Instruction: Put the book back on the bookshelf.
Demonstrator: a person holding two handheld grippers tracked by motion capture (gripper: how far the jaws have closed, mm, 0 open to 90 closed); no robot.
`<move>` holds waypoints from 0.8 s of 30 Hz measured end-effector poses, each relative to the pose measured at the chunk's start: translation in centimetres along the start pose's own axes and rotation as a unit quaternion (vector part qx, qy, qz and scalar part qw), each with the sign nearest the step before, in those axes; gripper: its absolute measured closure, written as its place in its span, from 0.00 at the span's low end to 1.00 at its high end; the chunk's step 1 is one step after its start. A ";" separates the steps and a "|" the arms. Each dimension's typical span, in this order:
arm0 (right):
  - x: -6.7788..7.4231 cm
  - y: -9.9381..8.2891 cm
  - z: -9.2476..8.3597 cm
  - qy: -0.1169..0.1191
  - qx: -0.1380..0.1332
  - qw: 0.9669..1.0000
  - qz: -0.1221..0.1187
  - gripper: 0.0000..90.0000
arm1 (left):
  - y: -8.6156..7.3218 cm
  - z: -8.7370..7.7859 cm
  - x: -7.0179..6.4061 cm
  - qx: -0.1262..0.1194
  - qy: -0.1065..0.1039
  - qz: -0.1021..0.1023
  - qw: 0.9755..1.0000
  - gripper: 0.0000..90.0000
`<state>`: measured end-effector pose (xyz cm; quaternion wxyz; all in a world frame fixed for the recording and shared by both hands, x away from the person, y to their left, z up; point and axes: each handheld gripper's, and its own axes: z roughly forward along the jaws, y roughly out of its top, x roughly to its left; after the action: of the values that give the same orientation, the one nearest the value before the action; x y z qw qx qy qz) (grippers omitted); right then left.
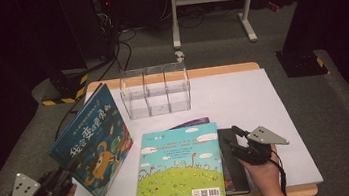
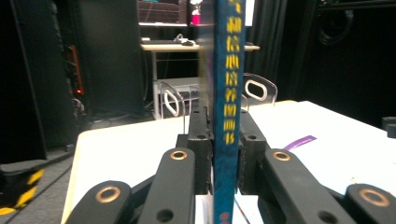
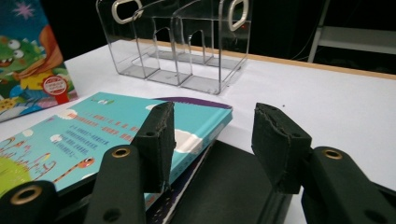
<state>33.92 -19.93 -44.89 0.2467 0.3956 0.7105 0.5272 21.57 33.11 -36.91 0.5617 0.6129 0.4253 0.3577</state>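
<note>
left gripper [image 1: 64,179]: jaws clamped | right gripper [image 1: 235,138]: jaws apparently apart, low

Blue book's [image 2: 226,93] covers edge-on, top and bottom cropped.

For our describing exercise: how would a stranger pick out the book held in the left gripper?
On the white table, left of the clear acrylic rack, the left gripper clamps a blue book. It alone stands tilted up, monster on its cover; the other books lie flat.
</note>
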 end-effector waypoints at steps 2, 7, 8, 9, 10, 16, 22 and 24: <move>-0.5 0.1 0.0 -0.003 -0.003 1.000 0.008 0.54 | -0.3 -0.2 0.6 0.001 -0.005 -0.006 1.000 0.89; -0.8 0.1 -0.1 -0.005 -0.004 1.000 0.012 0.54 | -0.4 -0.4 0.8 0.004 -0.002 -0.003 1.000 0.88; -0.8 0.0 -0.1 -0.004 -0.003 1.000 0.013 0.54 | -0.4 -0.4 0.9 0.005 -0.002 -0.002 1.000 0.88; -0.8 0.0 -0.1 -0.004 -0.003 1.000 0.013 0.54 | -0.4 -0.4 0.9 0.005 -0.002 -0.002 1.000 0.88; -0.8 0.0 -0.2 -0.005 -0.003 1.000 0.012 0.54 | -0.5 -0.3 0.9 0.005 -0.001 -0.001 1.000 0.88; -1.0 -0.1 -0.2 -0.009 0.002 1.000 0.011 0.54 | -0.7 0.3 0.7 0.008 0.004 0.003 1.000 0.84; -1.1 -0.3 -0.2 -0.012 0.007 1.000 0.010 0.54 | -1.1 1.1 0.3 0.016 0.003 0.010 1.000 0.84; -1.0 -0.5 -0.2 -0.013 0.012 1.000 0.007 0.54 | -1.1 1.6 0.2 0.027 0.010 0.013 0.999 0.84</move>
<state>34.19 -20.94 -45.39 0.2473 0.4103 0.7106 0.5154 22.98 32.66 -38.18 0.5359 0.6299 0.4322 0.3596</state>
